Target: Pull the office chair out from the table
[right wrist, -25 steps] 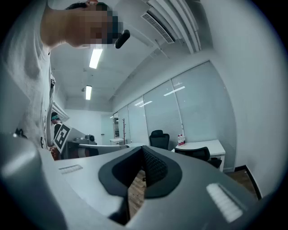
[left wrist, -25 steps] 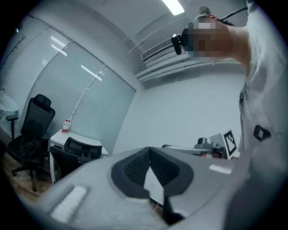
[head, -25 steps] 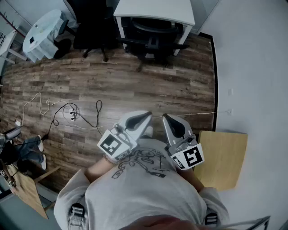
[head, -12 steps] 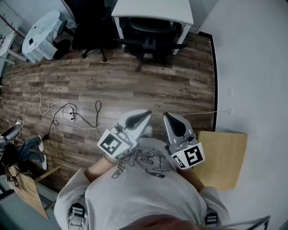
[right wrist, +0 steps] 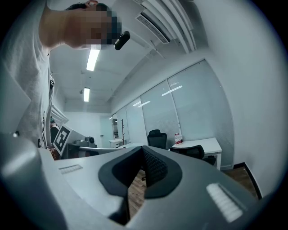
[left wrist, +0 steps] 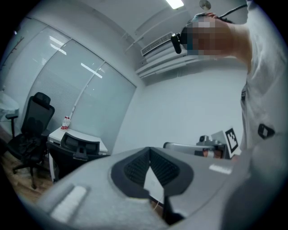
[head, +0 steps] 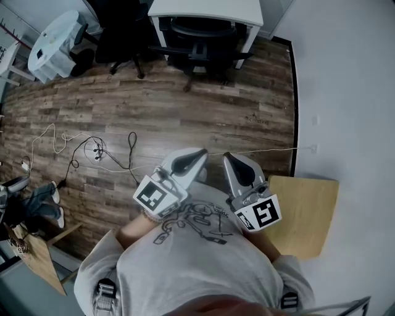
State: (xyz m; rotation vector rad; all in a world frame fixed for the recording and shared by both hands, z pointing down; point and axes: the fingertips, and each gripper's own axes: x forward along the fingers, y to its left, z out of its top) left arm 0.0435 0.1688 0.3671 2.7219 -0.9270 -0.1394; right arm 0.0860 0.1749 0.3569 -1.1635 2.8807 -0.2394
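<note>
- We see the office chair [head: 202, 38] at twelve o'clock, far across the wood floor [head: 203, 111]. Its seat is tucked under the white table [head: 207, 7] and its backrest faces us, so it is not yet pulled out.
- The left gripper [head: 201, 153] and the right gripper [head: 229, 159] sit close to our chest, pointing level toward twelve o'clock. Each has its jaws pressed fully together with nothing between them, and both are well apart from the chair.
- We judge the task barely begun: the approach comes first, then opening a gripper onto the backrest or an armrest.
- Risk: closed jaws cannot take hold, so arriving like this would only bump the chair further under the table.
- Risk: a second chair [head: 126, 34] stands at eleven o'clock, just beside the table, and drifting that way could put us on the wrong one.
- Risk: loose cables [head: 92, 151] lie at nine to ten o'clock of the grippers, where a step could snag a foot.
- Risk: pulling off-centre could swing the chair's arms into the table legs.
- Count: two office chairs, one white table, one round table [head: 55, 34] at ten o'clock, one wooden board [head: 305, 216] at three o'clock, two grippers, one tangle of cables.
</note>
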